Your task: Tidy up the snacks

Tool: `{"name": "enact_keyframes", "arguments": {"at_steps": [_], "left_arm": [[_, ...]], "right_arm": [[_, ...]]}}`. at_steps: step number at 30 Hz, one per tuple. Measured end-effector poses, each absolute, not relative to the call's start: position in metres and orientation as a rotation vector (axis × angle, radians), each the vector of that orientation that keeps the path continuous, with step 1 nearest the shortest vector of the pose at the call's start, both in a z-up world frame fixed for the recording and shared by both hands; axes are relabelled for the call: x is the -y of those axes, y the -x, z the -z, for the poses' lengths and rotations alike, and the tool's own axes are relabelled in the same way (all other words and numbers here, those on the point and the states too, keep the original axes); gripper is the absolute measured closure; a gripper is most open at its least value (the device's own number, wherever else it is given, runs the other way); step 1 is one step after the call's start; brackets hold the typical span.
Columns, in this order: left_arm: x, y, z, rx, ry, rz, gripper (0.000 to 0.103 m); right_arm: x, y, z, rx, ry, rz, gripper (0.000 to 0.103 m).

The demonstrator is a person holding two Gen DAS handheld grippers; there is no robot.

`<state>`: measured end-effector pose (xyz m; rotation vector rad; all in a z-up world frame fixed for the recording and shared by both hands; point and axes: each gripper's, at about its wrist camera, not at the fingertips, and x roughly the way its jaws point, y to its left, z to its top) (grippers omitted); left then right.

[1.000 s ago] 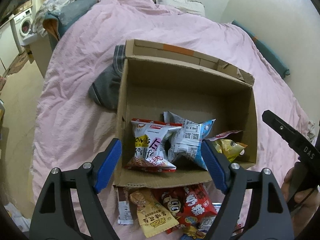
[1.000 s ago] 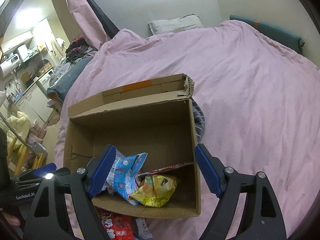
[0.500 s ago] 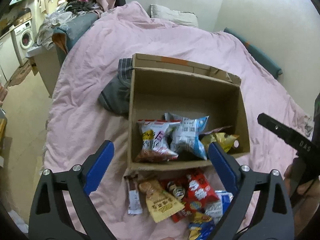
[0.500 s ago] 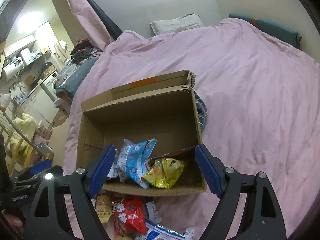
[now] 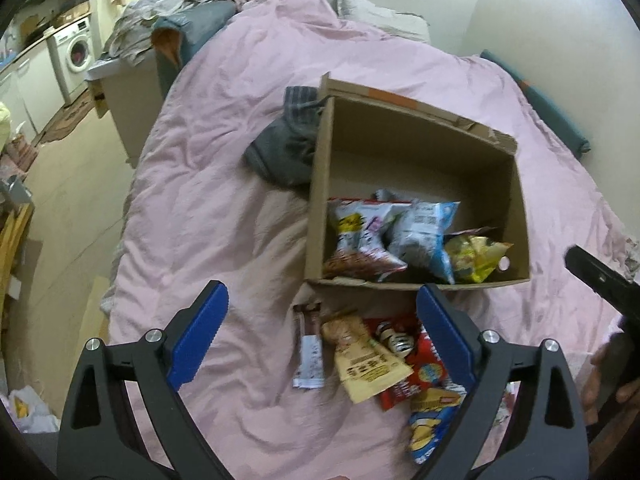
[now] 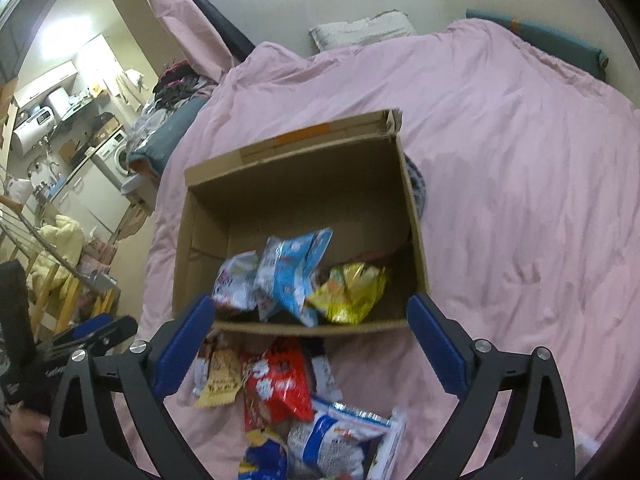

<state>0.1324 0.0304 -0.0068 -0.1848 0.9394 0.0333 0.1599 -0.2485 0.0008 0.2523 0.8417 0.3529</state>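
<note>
Both grippers we hold spread wide with nothing between their blue pads: our left gripper [image 5: 322, 336] hangs over the bed's near edge, our right gripper [image 6: 310, 344] just before the box front. In the right wrist view the left tool shows at the lower left; in the left wrist view the right one shows at the right edge, with our right hand [image 5: 608, 380] wrapped around its handle.

Nearest us, loose snacks lie in a pile on the pink duvet [image 5: 208, 184], touching or overlapping one another: a blue and yellow packet [image 5: 430, 426], a red packet [image 6: 278, 384] with white print we cannot read, a tan packet [image 5: 366, 362] with dark characters too blurred to make out, a slim brown and white bar [image 5: 309, 350] beside it, and a white and blue bag [image 6: 340, 436] closest to the right camera.

Just beyond the pile stands the open cardboard box [image 5: 516, 184] with an orange tape strip on its far flap. Inside, against the near wall, sit a white and purple bag [image 5: 360, 236], a light blue bag [image 6: 294, 272] showing a small printed code panel, and a yellow bag [image 6: 352, 292].

A grey garment [image 5: 286, 148] lies against the box's left side. Farther off are a pillow [image 6: 360, 30] at the wall and a washing machine [image 5: 78, 54] across the room.
</note>
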Motion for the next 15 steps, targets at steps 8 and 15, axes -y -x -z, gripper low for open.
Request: {"name": "enact_keyframes", "arguments": {"at_steps": [8, 15], "left_arm": [[-0.054, -0.133, 0.025, -0.977, 0.224, -0.128, 0.009], [-0.074, -0.136, 0.046, -1.045, 0.287, -0.175, 0.009]], "right_arm": [[0.241, -0.151, 0.015, -0.930, -0.306, -0.401, 0.003], [0.235, -0.162, 0.032, -1.006, -0.356, -0.406, 0.003]]}}
